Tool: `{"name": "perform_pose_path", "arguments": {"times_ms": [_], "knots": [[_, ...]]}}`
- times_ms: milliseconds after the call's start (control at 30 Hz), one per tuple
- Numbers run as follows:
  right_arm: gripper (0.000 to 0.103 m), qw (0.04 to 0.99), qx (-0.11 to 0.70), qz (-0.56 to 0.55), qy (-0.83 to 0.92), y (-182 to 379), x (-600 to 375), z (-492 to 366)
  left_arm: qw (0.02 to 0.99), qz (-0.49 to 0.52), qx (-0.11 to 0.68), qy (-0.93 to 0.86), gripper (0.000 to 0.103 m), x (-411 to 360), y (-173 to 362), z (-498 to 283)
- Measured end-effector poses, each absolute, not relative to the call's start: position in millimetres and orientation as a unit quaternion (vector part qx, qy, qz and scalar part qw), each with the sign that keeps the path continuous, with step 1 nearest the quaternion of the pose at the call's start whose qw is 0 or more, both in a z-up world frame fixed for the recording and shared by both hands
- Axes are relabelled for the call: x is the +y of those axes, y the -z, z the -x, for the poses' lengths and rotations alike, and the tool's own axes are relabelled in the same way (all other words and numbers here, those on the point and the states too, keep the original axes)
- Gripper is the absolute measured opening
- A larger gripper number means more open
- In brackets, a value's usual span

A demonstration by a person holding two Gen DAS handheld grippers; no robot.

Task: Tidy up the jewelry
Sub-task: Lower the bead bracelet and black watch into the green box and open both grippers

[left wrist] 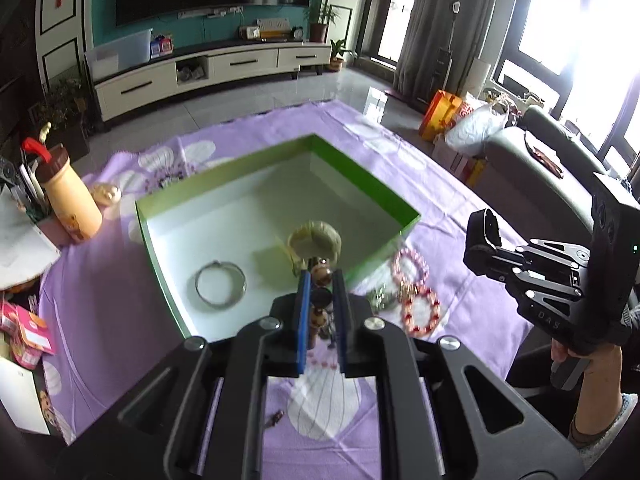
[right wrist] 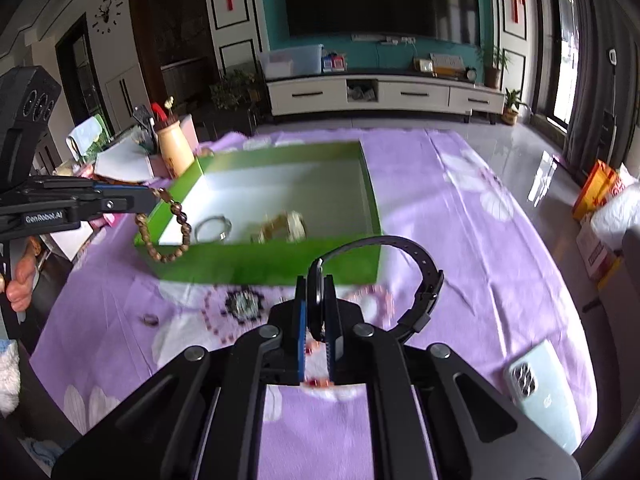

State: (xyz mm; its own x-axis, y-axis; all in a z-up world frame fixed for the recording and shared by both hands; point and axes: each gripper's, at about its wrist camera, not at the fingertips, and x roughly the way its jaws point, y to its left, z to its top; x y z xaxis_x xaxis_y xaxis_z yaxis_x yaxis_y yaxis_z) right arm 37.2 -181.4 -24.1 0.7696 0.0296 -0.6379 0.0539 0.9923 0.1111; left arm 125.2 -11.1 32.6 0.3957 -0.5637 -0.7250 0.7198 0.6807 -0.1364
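A green box [left wrist: 156, 236] with a white floor sits on the purple cloth; it also shows in the right wrist view [right wrist: 280, 268]. Inside lie a silver bangle [left wrist: 220, 285] and a pale green bracelet [left wrist: 316, 240]. My left gripper [left wrist: 321, 276] is shut on a brown wooden bead bracelet [left wrist: 322, 274], held over the box's near edge; the beads hang from it in the right wrist view [right wrist: 176, 236]. My right gripper [right wrist: 316, 280] is shut on a black wristwatch [right wrist: 424, 280], just in front of the box. Pink bead bracelets [left wrist: 416, 292] lie beside the box.
A beige bottle [left wrist: 72, 204] and papers stand left of the box. A pale green phone [right wrist: 544, 392] lies at the cloth's right. A small ring [right wrist: 149, 319], a dark brooch [right wrist: 242, 306] and a pink bead string [right wrist: 216, 324] lie on the cloth before the box.
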Motion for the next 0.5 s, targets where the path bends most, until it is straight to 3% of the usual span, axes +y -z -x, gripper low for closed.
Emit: {"name": "perform_pose_path", "arguments": {"times_ms": [267,500], "knots": [[0.007,0.947,0.319,-0.045,-0.003,-4.1,-174.0,-88.8,0.848,-0.083,0.371,0.368,0.01,-20.6,-47.1,-161.7],[0.007,0.936,0.348,-0.044,-0.02,6.6,-167.9,-147.6,0.851,-0.06,0.393,0.343,0.01,-25.0,-28.4,-205.9]]}}
